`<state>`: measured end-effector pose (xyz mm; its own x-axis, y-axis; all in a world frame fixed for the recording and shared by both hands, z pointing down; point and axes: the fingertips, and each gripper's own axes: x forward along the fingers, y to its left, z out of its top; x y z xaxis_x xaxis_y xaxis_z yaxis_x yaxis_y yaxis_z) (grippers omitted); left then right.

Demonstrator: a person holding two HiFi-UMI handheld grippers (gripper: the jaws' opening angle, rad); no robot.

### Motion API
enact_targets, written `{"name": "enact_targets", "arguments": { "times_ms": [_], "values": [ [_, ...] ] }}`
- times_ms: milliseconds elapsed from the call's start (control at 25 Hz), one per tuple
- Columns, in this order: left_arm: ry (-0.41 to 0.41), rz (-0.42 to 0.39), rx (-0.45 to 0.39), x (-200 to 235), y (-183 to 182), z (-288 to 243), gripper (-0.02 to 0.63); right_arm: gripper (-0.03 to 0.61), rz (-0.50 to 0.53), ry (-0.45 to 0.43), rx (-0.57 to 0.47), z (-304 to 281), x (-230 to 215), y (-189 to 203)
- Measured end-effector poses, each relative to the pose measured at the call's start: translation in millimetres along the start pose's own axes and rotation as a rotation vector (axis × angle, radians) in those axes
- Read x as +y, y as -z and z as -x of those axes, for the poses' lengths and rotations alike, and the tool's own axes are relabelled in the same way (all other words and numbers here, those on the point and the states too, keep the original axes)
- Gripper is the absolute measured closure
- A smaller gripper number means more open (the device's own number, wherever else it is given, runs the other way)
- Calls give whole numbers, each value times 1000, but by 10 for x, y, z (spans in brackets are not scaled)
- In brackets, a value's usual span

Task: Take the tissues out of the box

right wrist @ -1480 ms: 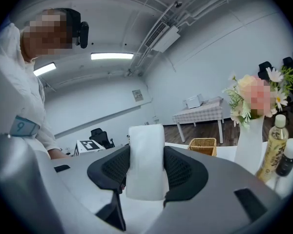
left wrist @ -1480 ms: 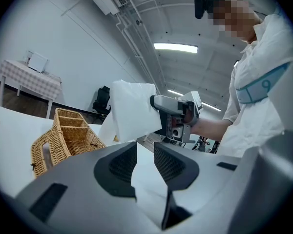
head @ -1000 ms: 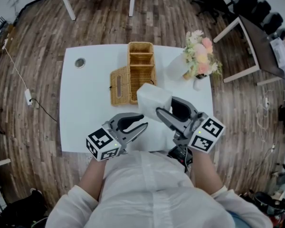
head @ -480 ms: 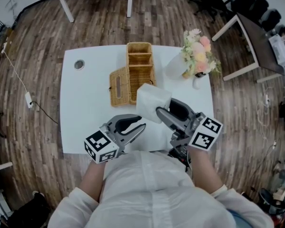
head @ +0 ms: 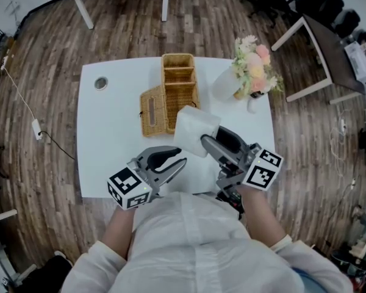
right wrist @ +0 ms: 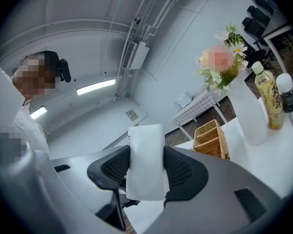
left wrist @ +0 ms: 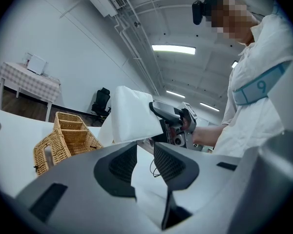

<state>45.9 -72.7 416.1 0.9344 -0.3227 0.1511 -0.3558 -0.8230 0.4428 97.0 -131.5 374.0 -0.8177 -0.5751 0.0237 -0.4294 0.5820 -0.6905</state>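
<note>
A white tissue pack [head: 194, 129] hangs above the white table [head: 110, 145], and my right gripper [head: 211, 137] is shut on its right end. In the right gripper view the pack [right wrist: 146, 162] stands upright between both pads of that gripper [right wrist: 146, 168]. The open wicker box [head: 180, 85] sits at mid-table behind the pack, its slotted lid [head: 152, 110] lying flat to its left. My left gripper [head: 181, 157] hovers near the front edge, open, nothing between its fingers. In the left gripper view that gripper [left wrist: 144, 156] points toward the pack [left wrist: 129, 113] and the box [left wrist: 69, 129].
A flower bouquet [head: 255, 71] and a white vase [head: 226, 85] stand at the table's back right. Two bottles [right wrist: 269, 99] stand beside them. A small round disc [head: 101, 83] lies at the back left. The person's body is against the front edge.
Hardly anything differs. The right gripper and tissue pack have drifted very slightly left; the left gripper stays where it was.
</note>
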Motion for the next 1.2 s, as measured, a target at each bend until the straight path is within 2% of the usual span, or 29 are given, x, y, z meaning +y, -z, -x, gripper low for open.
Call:
{"name": "enact_targets", "arguments": {
  "times_ms": [400, 1200],
  "values": [
    [7, 1, 1, 10, 2, -8, 517, 345, -48, -4, -16, 10, -47, -3],
    [16, 3, -1, -16, 4, -42, 517, 345, -54, -14, 4, -6, -20, 18]
  ]
}}
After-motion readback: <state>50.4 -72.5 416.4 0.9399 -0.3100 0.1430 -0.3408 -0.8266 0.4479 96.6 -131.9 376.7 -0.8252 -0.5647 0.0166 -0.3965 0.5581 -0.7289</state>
